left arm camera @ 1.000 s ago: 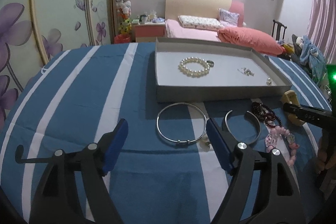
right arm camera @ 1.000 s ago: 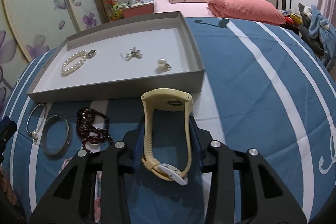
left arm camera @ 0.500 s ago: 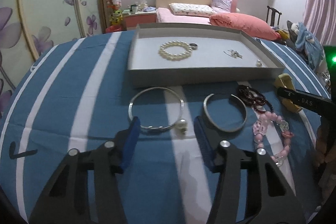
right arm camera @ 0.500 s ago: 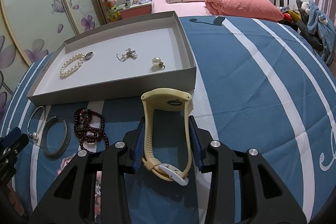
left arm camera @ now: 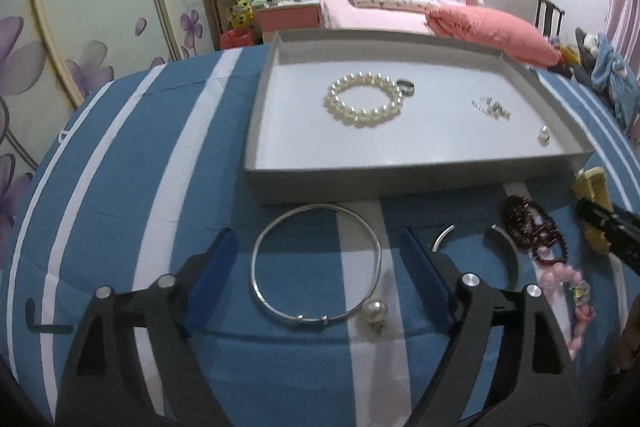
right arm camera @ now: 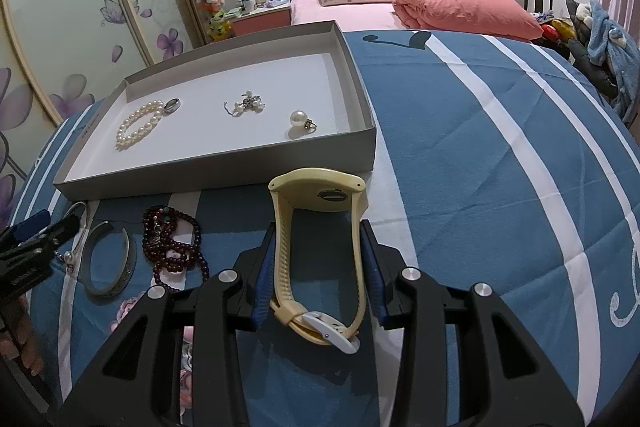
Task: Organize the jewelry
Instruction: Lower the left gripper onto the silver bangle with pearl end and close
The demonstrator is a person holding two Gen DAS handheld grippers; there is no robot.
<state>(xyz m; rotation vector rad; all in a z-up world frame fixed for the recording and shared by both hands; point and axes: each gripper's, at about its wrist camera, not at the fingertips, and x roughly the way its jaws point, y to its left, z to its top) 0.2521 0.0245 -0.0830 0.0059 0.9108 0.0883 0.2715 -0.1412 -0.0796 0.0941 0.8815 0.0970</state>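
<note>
A grey tray (left arm camera: 416,179) (right arm camera: 224,171) lies on the blue striped cloth and holds a pearl bracelet (left arm camera: 364,103), a ring, a small earring cluster (right arm camera: 246,105) and a pearl earring (right arm camera: 299,119). My left gripper (left arm camera: 316,247) is open, its jaws on either side of a thin silver bangle (left arm camera: 316,263) with a pearl earring (left arm camera: 375,311) beside it. My right gripper (right arm camera: 318,267) is shut on a cream watch (right arm camera: 318,219), held just above the cloth near the tray's front wall.
In front of the tray lie an open silver cuff (left arm camera: 500,247) (right arm camera: 108,263), a dark red bead string (left arm camera: 534,231) (right arm camera: 172,247) and a pink bead bracelet (left arm camera: 568,291). A bed with pink bedding (right arm camera: 460,7) stands behind, and a wardrobe stands at the left.
My left gripper has moved forward and opened wider around the silver bangle. My right gripper keeps its hold on the watch and has barely shifted.
</note>
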